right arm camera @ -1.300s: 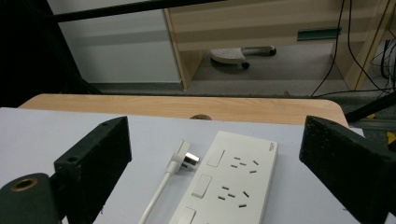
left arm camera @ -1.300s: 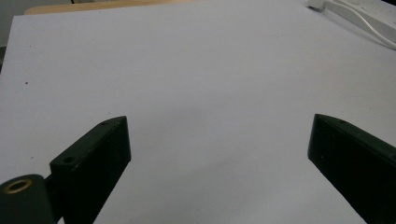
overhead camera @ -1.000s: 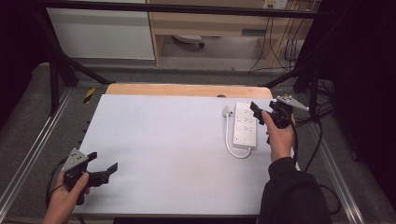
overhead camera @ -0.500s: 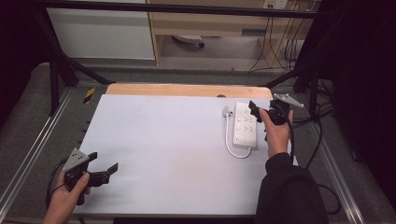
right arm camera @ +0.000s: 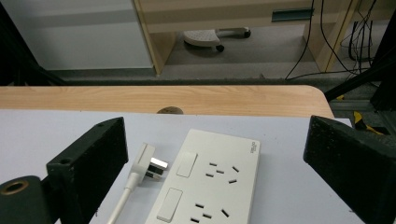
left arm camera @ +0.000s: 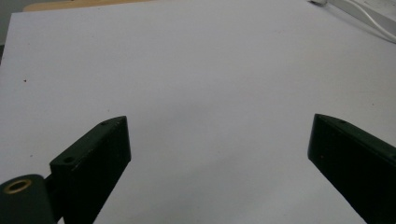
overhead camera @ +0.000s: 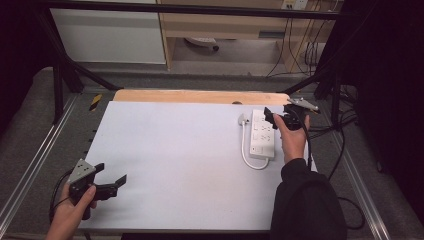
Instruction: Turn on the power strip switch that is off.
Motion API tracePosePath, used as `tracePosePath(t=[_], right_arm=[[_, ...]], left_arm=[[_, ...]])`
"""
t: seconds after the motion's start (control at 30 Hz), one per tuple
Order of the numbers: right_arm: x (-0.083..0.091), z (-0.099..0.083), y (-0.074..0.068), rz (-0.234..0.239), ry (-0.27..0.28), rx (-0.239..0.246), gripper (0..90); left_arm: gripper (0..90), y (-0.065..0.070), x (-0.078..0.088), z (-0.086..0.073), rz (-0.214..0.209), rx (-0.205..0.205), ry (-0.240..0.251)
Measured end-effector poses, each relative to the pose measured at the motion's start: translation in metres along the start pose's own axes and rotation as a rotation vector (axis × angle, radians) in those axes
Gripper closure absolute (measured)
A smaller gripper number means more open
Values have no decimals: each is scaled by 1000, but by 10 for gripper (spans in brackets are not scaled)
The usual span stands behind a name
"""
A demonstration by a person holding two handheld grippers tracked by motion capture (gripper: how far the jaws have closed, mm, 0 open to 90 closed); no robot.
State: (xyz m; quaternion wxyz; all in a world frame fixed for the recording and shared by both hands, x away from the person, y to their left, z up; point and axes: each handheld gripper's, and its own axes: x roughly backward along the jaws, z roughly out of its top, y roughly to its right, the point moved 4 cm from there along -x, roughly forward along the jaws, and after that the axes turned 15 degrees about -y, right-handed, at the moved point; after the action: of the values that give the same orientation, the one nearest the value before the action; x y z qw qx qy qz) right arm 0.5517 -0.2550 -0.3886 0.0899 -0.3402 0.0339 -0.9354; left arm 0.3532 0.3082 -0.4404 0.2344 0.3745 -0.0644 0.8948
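Hovering my right gripper point(overhead camera: 273, 116) over the far end of the white power strip point(overhead camera: 263, 133), I have its jaws wide apart after just opening, with nothing between them. The power strip lies flat at the right of the white table point(overhead camera: 190, 160), its plug point(right arm camera: 148, 163) lying just beside it. My left gripper point(overhead camera: 114, 182), jaws apart and empty, sits near the table's front left corner.

I see the power strip point(overhead camera: 263, 132) lying at the table's point(overhead camera: 175, 150) far right, its plug point(overhead camera: 242, 120) just left of it; my right claw point(overhead camera: 276, 119) hovers above it, my left claw point(overhead camera: 111, 181) near-left.
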Motion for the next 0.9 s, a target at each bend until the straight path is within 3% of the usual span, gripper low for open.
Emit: tracePosePath(t=[0.47, 0.9], right_arm=[[-12, -2, 2, 24, -13, -39, 106], [-20, -3, -5, 51, -20, -23, 270]], left_arm=[[61, 0, 0, 0, 1, -2, -1], [61, 0, 0, 0, 0, -2, -1]])
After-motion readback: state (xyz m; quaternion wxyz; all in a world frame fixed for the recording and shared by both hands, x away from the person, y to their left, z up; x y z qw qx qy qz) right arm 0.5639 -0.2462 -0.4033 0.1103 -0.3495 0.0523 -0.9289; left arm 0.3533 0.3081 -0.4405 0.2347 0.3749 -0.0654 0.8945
